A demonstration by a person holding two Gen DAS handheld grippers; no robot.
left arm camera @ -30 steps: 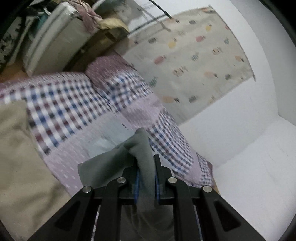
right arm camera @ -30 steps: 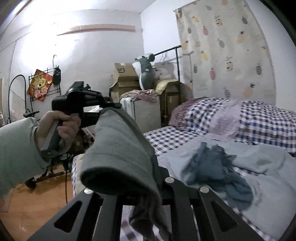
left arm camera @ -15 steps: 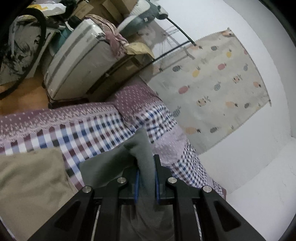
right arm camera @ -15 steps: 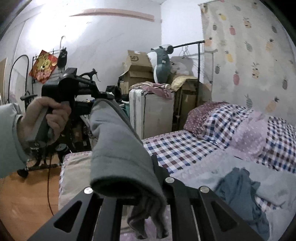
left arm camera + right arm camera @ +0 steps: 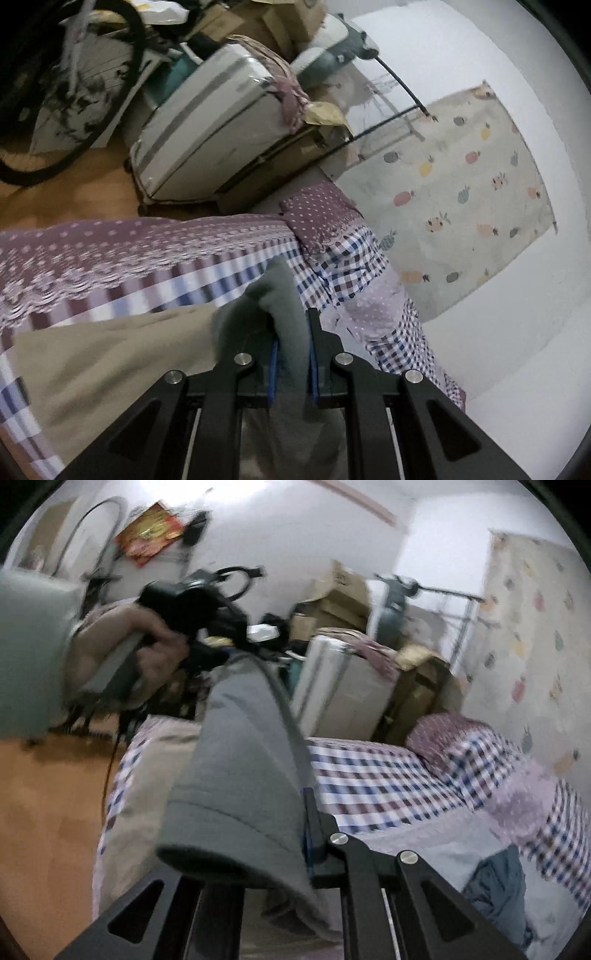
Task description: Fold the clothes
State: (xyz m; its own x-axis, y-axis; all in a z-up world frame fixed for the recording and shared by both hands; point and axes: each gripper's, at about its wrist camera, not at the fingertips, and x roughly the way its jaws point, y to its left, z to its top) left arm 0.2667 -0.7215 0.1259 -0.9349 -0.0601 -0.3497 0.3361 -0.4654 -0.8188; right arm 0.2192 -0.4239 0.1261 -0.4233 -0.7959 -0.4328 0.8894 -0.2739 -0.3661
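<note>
**Grey garment stretched between both tongs, above the bed**

You hold one grey garment (image 5: 236, 775) off the bed, pinched at two ends. In the left wrist view the left tongs (image 5: 290, 354) are narrow, their blue pads clamped on a ridge of the grey cloth that rises at lower centre of the frame. In the right wrist view the right tongs (image 5: 295, 834) hold the other end; only the right finger shows, the cloth drapes over and hides the left one, so judge the grip from the taut fabric rather than from the jaws themselves.

The relation that matters: the garment's long axis runs from the right tongs at lower centre up and left to your left hand (image 5: 147, 646) at upper left of that frame. The cloth spans between them as a band, above the checked bedsheet (image 5: 376, 775). Both ends are already held, so neither hand is nearer; the next move probably depends on bringing the two ends together or lowering the band flat onto the bed.

Count: one grey garment in the tongs, one beige garment (image 5: 110, 362) lying on the bed at lower left of the left view, one crumpled blue garment (image 5: 502, 882) at lower right of the right view, and one pale blue piece (image 5: 443, 849) spread under it.
</note>
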